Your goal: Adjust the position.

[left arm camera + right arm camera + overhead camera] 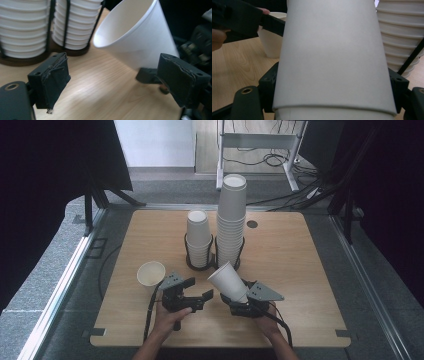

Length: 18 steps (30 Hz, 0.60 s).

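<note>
Bare wooden table (300, 270) lies open to the right and along the near edge, while two cup stacks (230, 220) crowd the far middle. The right gripper (239, 301) pinches a tilted paper cup (228, 281) near its base, mouth aimed far-left. The left gripper (200, 298), jaws spread and holding nothing, sits just left of it. A loose cup (151, 273) stands upright at the left.
</note>
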### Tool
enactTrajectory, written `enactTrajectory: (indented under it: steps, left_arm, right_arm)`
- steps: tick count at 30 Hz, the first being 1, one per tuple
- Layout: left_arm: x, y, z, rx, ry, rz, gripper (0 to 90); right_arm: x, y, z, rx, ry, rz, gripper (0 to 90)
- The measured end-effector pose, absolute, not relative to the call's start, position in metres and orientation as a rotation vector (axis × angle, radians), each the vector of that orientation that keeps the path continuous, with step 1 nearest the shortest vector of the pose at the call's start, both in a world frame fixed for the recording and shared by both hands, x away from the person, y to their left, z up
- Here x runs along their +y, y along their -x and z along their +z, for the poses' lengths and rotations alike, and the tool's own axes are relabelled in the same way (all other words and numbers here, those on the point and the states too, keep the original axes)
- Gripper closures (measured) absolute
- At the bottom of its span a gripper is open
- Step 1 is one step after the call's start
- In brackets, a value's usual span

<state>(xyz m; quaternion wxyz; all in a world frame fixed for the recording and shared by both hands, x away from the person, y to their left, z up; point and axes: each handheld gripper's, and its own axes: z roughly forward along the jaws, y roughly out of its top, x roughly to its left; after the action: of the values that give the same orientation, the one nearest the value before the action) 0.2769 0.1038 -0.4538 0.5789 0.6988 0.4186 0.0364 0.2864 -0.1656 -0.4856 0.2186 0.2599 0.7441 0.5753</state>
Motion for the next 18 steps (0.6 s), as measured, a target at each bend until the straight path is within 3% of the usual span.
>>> enactTrajectory:
  steps: [18]
  left_arm:
    - [0.0972, -0.2862, -0.4634, 0.968, -1.511, -0.187, 6.7]
  right_arm:
    - [-0.1577, -0.2773, -0.4893, 2.000, -0.643, 1.608, 22.4]
